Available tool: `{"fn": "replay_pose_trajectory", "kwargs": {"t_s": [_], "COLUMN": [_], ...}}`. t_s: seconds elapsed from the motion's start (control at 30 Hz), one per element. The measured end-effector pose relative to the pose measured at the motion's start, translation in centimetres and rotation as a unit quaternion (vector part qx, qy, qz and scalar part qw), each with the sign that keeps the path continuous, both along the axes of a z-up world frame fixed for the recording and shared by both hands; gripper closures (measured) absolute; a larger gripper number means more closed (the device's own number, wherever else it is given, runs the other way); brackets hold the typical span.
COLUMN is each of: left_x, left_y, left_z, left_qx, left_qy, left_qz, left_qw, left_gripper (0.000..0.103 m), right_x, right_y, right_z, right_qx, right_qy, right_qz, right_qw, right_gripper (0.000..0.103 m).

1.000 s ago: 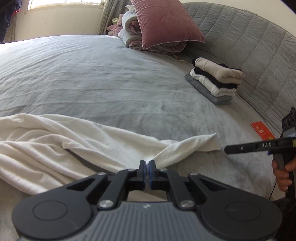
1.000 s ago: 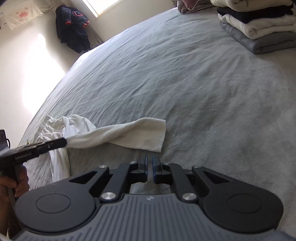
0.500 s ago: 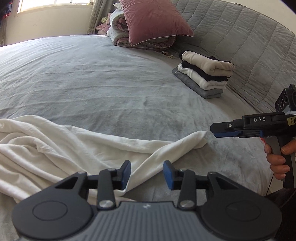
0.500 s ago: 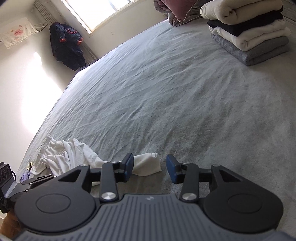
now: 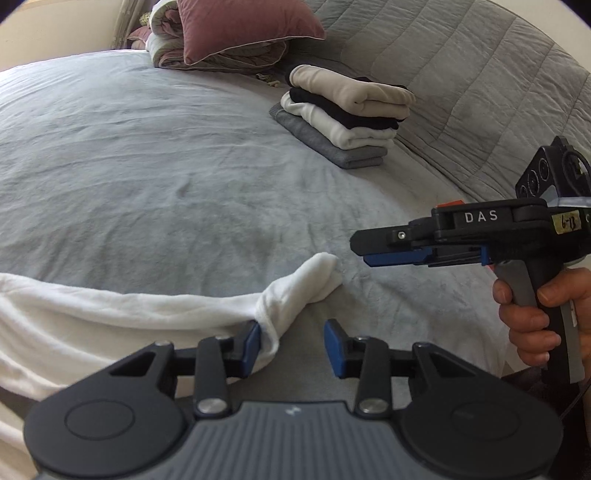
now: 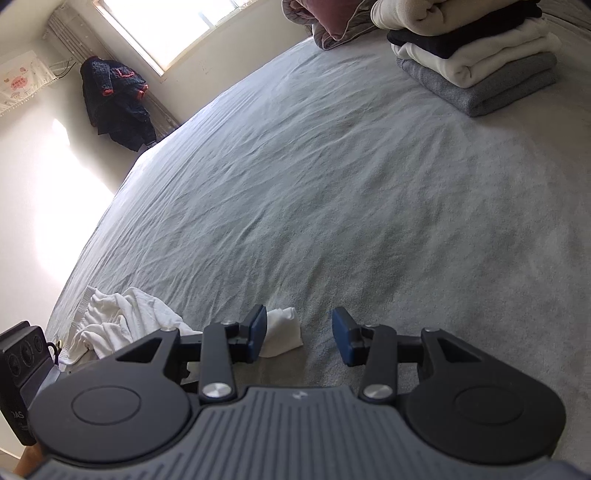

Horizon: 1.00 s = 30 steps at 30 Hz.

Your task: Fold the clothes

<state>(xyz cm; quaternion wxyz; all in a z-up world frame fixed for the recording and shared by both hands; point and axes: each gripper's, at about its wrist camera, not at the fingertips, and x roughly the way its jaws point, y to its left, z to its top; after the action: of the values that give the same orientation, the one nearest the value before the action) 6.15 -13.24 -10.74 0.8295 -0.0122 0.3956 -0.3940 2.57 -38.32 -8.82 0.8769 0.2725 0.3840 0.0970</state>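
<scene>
White garment (image 5: 110, 317) lies crumpled on the grey bed (image 5: 166, 184) at lower left of the frame, its sleeve end beside the left gripper (image 5: 291, 347), while the right gripper (image 6: 299, 336) hovers nearby, both spread wide and empty.

We saw daylight entering through the window (image 6: 177, 33), which was blown out to white, and a glaring sun patch washed out the wall (image 6: 55, 206). The bed (image 6: 332, 184) was evenly, softly lit. Both fisheye views bent strongly at the edges, with dark vignetted corners. Focus stayed sharp.
</scene>
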Motion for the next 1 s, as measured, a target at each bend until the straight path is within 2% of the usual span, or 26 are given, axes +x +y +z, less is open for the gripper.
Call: {"fn": "replay_pose_trajectory", "kwargs": {"t_s": [0.3,0.7,0.87,1.0], "left_x": [-0.7,-4.5,-3.8,-2.0], "left_y": [-4.7,-4.5,-1.1,1.6], "left_z": [-0.6,0.8,2.2,2.9], "left_qx": [-0.039,-0.026,-0.010,0.008], "left_qy": [0.021,0.008,-0.014,-0.025], "left_qz": [-0.057,-0.103,-0.062,-0.003], "left_qw": [0.9974,0.9943,0.9979,0.9997], "left_gripper": [0.065,0.061,0.058,0.056], "right_x": [-1.2,-1.9,-1.6,-1.2], "right_y": [-2.4,-4.3,-3.5,-2.5], "right_z": [-0.1,0.6,0.4,-0.1], "right_qx": [0.009,0.016,0.006,-0.004], "right_qy": [0.001,-0.006,-0.003,0.003], "right_qz": [-0.027,-0.041,-0.020,-0.004], "right_qw": [1.000,0.999,1.000,1.000], "right_gripper": [0.059,0.059,0.059,0.059]}}
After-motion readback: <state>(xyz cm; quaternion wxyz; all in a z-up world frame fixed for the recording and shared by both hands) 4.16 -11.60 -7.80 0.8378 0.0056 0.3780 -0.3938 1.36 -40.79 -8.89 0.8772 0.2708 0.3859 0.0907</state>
